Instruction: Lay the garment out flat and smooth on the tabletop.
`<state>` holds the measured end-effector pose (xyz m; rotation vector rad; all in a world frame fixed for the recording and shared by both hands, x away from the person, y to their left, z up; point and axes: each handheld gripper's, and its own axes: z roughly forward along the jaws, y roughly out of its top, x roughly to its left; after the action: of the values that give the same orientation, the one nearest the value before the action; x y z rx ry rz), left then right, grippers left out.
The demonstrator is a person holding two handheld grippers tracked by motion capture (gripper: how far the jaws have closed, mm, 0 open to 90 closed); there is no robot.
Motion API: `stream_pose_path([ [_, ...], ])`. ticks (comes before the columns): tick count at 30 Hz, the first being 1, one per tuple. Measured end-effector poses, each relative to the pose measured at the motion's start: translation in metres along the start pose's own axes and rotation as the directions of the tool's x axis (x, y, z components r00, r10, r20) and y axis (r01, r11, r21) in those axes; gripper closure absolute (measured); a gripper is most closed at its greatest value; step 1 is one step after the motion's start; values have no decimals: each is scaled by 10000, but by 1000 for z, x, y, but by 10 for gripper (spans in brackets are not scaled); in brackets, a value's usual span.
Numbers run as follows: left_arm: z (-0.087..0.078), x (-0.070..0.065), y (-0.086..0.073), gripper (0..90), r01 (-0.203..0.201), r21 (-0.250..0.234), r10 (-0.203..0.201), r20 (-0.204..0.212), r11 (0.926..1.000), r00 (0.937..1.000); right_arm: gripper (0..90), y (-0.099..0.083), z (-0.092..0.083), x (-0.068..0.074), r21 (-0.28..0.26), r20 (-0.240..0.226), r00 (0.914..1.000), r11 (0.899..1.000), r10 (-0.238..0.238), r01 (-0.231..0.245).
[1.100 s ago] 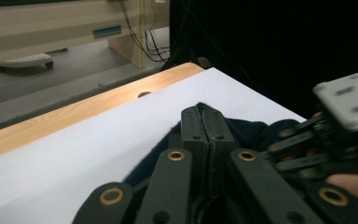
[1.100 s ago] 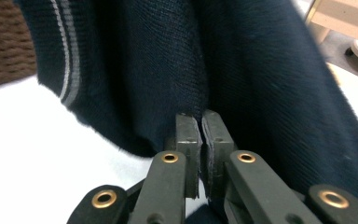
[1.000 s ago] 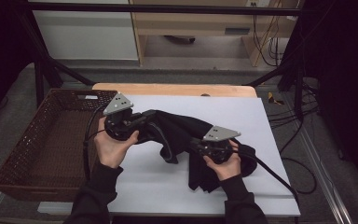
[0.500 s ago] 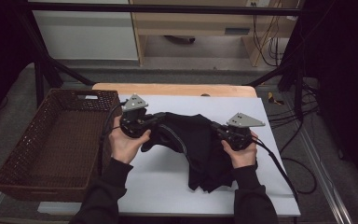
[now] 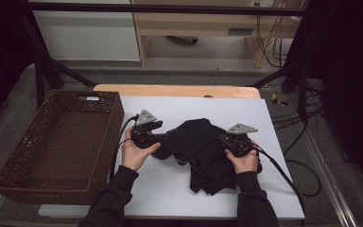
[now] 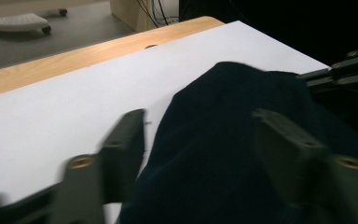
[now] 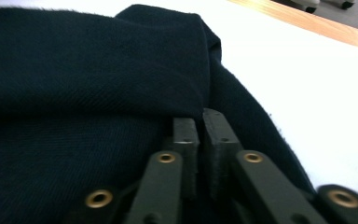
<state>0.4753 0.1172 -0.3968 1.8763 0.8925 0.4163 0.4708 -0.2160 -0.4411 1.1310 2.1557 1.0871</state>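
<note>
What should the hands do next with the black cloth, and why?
Probably let go with the right gripper too. The left gripper has just been opening, and its jaws stand apart over the black cloth without pinching it. The right one looks nearly shut with a fold of cloth in its narrow gap. The cloth already lies on the white table, so it seems to be set down.

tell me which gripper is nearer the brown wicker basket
Left. The left gripper is just beside the brown wicker basket, at the dark cloth's near edge; the right gripper sits beyond the cloth, farther away.
</note>
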Motion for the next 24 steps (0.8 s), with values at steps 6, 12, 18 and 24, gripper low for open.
stream_pose_path([
  [6,-13,4,-32,134,-127,382,139,-312,9992,9994,498,1,-30,14,-747,-725,9972,9971,-208,154],
  [12,-7,4,-61,157,-176,1081,175,26,9940,9998,359,-2,-45,40,-701,-1863,9821,9974,-293,164],
  [18,1,-9,-72,263,-733,1457,731,69,9866,9973,299,-6,-38,64,-320,-2391,9698,9986,-487,423],
  [24,8,-7,-78,335,-891,1697,949,-264,9815,9951,646,-13,-28,71,394,-2344,9687,9948,-817,935],
])
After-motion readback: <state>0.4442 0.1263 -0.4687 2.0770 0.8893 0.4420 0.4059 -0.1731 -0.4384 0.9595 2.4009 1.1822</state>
